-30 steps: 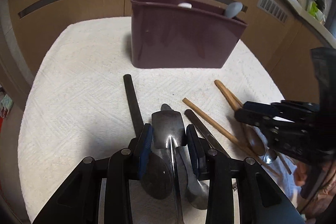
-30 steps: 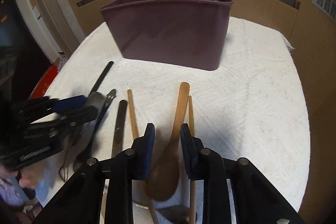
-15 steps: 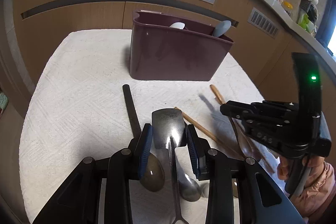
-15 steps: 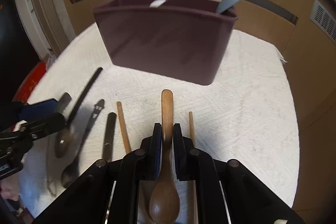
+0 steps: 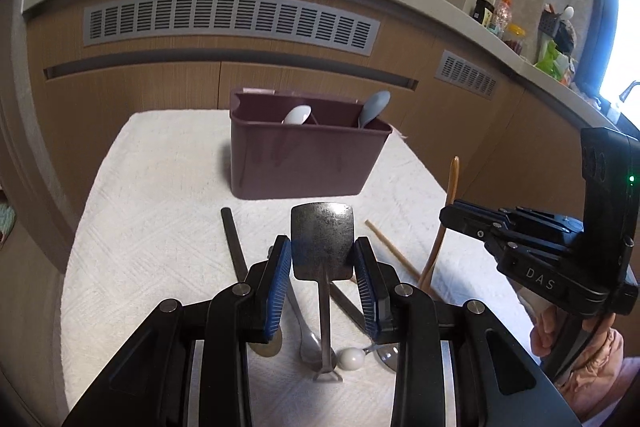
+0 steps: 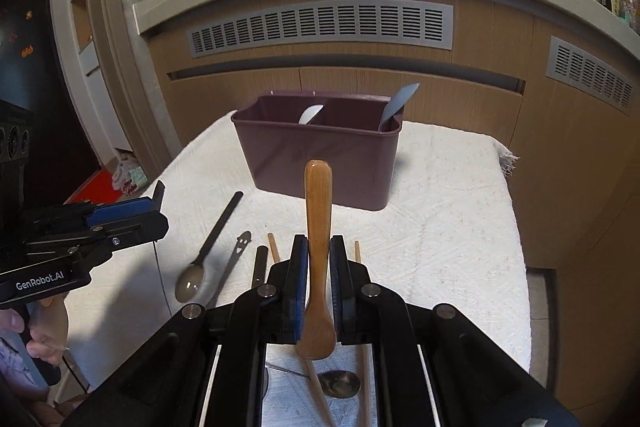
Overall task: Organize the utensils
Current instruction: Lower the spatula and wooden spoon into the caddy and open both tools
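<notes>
Both grippers have risen off the white towel since a second ago. Left gripper pinches a flat metal spatula by its blade edges; right gripper is clamped on a wooden spoon, handle forward. Each load hangs clear, probably ready for the maroon caddy ahead, where two spoons already stand. Several utensils remain on the towel.

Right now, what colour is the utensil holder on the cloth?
Dark maroon holder, shown best in the right wrist view.
</notes>
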### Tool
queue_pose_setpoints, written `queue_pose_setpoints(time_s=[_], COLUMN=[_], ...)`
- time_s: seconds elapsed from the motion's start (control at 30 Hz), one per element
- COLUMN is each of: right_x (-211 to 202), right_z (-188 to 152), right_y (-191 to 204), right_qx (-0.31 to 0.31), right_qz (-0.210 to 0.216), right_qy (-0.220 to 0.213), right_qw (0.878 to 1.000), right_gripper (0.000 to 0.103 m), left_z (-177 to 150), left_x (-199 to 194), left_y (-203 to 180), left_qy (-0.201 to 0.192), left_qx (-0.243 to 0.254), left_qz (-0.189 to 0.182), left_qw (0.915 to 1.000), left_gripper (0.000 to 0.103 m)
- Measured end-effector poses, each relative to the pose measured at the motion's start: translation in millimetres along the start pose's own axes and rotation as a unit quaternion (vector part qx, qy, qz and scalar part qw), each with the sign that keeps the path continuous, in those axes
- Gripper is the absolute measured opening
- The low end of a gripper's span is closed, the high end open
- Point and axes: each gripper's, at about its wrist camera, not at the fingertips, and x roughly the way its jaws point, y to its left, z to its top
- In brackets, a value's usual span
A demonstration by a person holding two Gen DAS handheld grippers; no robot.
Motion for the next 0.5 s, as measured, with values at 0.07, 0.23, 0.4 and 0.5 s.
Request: queue_pose_setpoints(time_s=[0.07, 0.23, 0.4, 0.5], right_x=[-5, -16, -28, -37], right_z=[1, 4, 12, 24], right_y=[-1, 3, 2, 2], right_qx=[-0.002, -0.007, -0.007, -0.015], right_qz=[0.0, -0.003, -0.007, -0.013], right_qy=[-0.007, -0.022, -0.04, -0.059], right_qw=[1.0, 1.0, 0.999, 0.998], right_gripper=[0.009, 0.009, 0.009, 0.009], left_z=[3, 11, 26, 52], left_x=[-5, -16, -28, -40], left_y=[-3, -10, -16, -21], left_qy=[-0.007, -0.023, -0.04, -0.066], left_qx=[0.004, 0.012, 0.016, 0.027], left_qz=[0.002, 0.007, 0.001, -0.004], left_qw=[1.0, 0.9997, 0.9991, 0.9975], left_gripper=[0.033, 0.033, 0.033, 0.033])
